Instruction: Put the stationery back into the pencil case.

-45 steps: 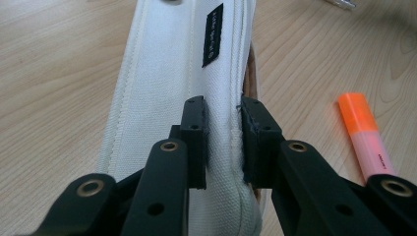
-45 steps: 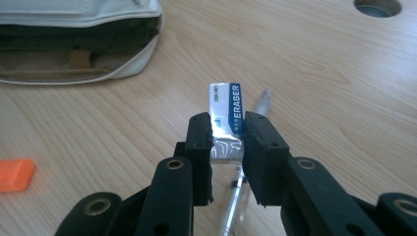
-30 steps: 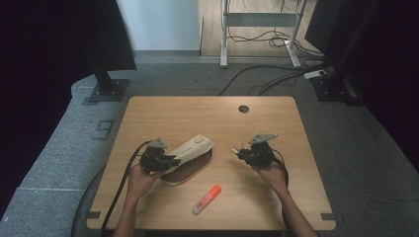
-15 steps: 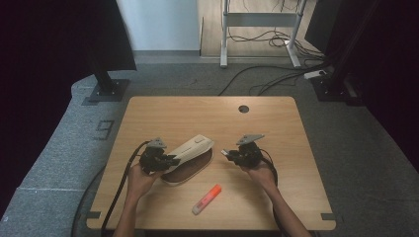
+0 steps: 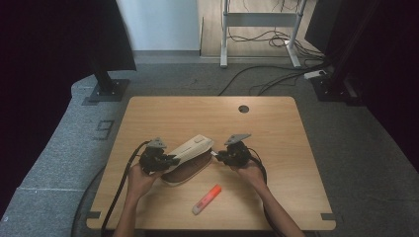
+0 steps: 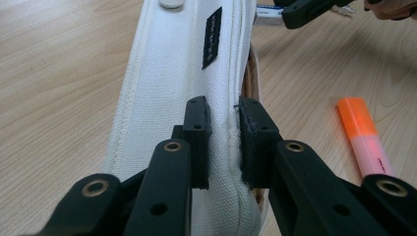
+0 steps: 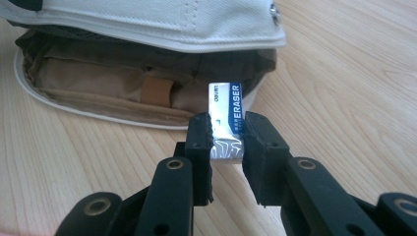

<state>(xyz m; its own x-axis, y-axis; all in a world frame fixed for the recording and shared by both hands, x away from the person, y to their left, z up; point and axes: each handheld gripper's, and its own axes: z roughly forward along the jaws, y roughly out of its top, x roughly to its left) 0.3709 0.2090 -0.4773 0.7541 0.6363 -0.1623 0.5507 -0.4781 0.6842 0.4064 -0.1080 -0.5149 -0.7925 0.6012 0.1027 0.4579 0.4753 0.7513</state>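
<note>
Since the earlier frame, the right gripper (image 7: 226,147), fingers clamped on an eraser (image 7: 226,129), has been brought to the case (image 5: 188,158) at frame centre, whose flap is pinched up by the left gripper (image 6: 223,142).

Eraser (image 7: 225,123) lower half behind fingers (image 7: 201,142); highlighter (image 6: 366,142) tip cut off, label illegible.

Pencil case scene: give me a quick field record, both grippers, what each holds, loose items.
left gripper: shut on the white lid of the pencil case, holding it up
right gripper: shut on eraser, at the case's open mouth
case interior: brown lining, visible in right gripper view
loose item: orange highlighter, on table near front edge
</note>
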